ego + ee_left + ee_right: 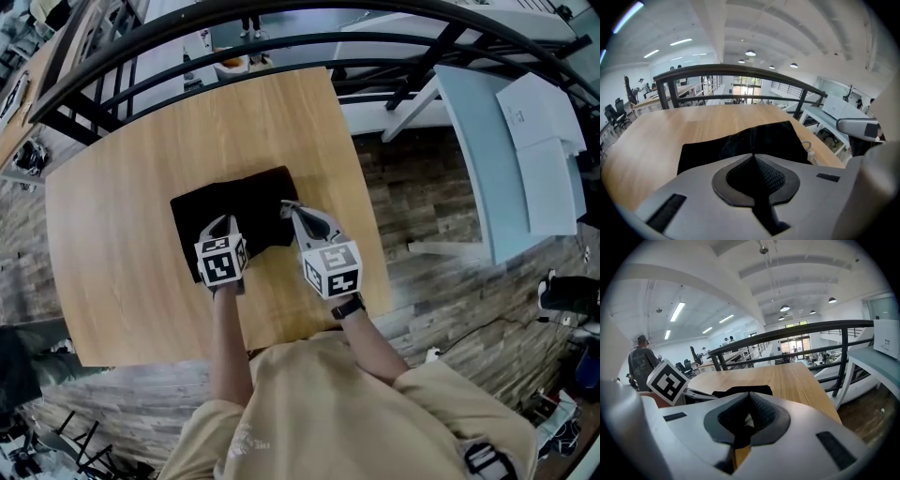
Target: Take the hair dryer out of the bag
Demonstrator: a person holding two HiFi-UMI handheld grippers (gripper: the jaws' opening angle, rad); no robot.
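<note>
1. The hair dryer itself cannot be seen in any view. The black bag (234,202) lies flat at the middle of the wooden table (141,244), and whatever it holds is hidden by the fabric
2. In the left gripper view a low bulge is suggested in the bag (754,138). A pale cord-like loop (809,151) is seen just beside its right edge, but where the loop ends is hard to make out
3. The right gripper (292,211) is placed at the bag's right edge in the head view. In its own view the jaws (749,393) are closed onto a fold of black bag fabric (740,391). A small white sliver is also caught between the pads and cannot be identified
4. The left gripper (223,223) is held over the bag's lower left part. In its own view the jaws (753,157) are pressed together at the tips. Only black is seen in the slot behind them, so whether fabric is pinched cannot be told
5. Both marker cubes are shown near the bag's lower edge in the head view, and the arms are cut off by the lower frame
6. A dark railing (281,28) curves across the top of the frame, and a pale desk (478,159) is partly cut off at the right
</note>
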